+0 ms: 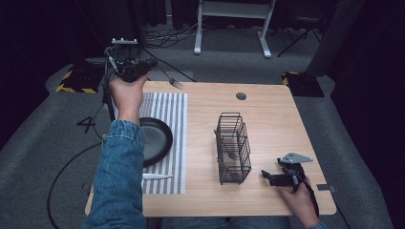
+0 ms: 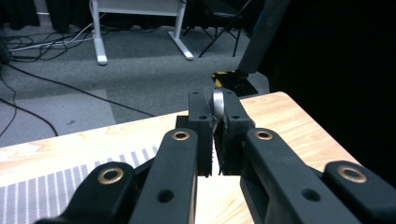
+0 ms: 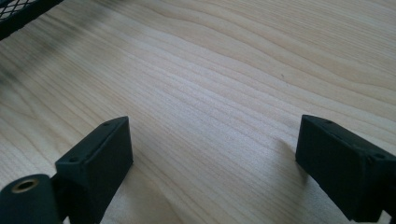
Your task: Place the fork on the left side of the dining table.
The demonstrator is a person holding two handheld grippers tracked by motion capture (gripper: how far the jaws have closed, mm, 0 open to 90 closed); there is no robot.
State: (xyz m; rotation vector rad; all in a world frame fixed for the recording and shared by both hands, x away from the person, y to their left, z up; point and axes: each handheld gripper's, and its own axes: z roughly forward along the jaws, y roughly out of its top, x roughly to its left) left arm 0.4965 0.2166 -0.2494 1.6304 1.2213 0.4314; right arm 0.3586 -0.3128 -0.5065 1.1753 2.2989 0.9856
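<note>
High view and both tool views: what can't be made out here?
- Fork: its handle is hidden inside the left tool in the high view; in the left tool view only a metal edge shows between the shut jaws.
- Wire basket: contents too small and barred to identify; cut off by the corner in the right tool view.
- White utensil: too small to name.

Grey carpet (image 1: 229, 62), white desk frame (image 1: 232, 19), dark surroundings
</note>
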